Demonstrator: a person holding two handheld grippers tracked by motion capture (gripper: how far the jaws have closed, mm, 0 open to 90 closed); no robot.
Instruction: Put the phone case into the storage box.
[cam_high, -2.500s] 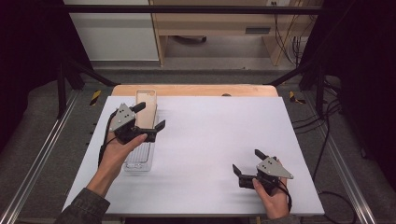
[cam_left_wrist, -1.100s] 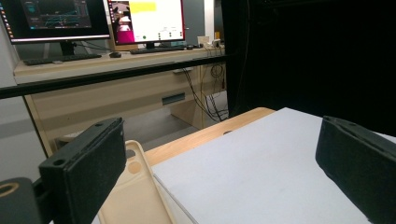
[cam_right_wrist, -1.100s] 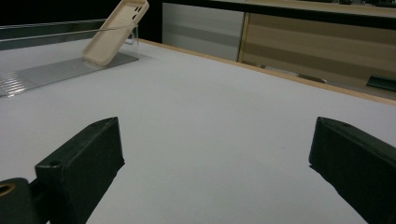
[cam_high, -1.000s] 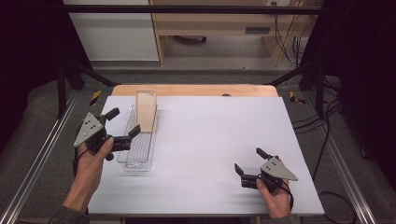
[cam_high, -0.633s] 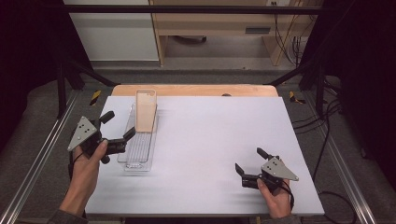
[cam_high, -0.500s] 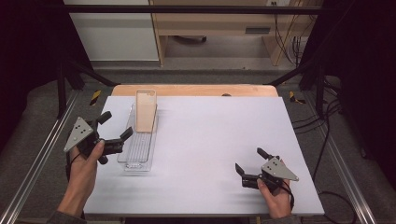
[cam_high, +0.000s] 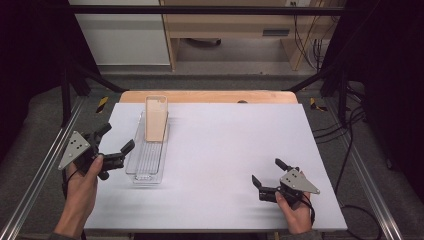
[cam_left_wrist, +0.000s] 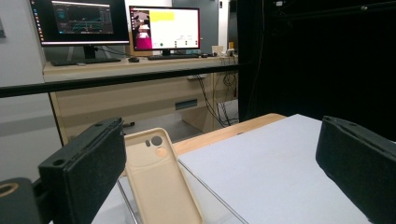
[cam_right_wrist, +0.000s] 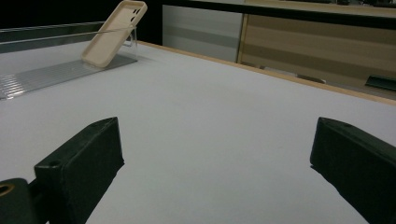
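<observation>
A beige phone case (cam_high: 155, 119) leans upright against the far end of a clear plastic tray (cam_high: 144, 169) on the left side of the white table (cam_high: 230, 150). The same phone case (cam_left_wrist: 159, 179) stands just ahead of my left jaws in the left gripper view, and the phone case (cam_right_wrist: 114, 32) leans at the far left in the right gripper view. My left gripper (cam_high: 116, 141) is open and empty, left of the tray. Near the table's front right, my right gripper (cam_high: 269, 173) is open and holds nothing.
A wooden board edge (cam_high: 210, 96) runs along the table's far side. Metal frame rails (cam_high: 35, 175) flank the table. In the left gripper view a desk with monitors (cam_left_wrist: 121, 28) stands beyond the table.
My left gripper has drawn back from over the tray, leftwards and towards the person, and now stands beside it. The right gripper has barely moved.
</observation>
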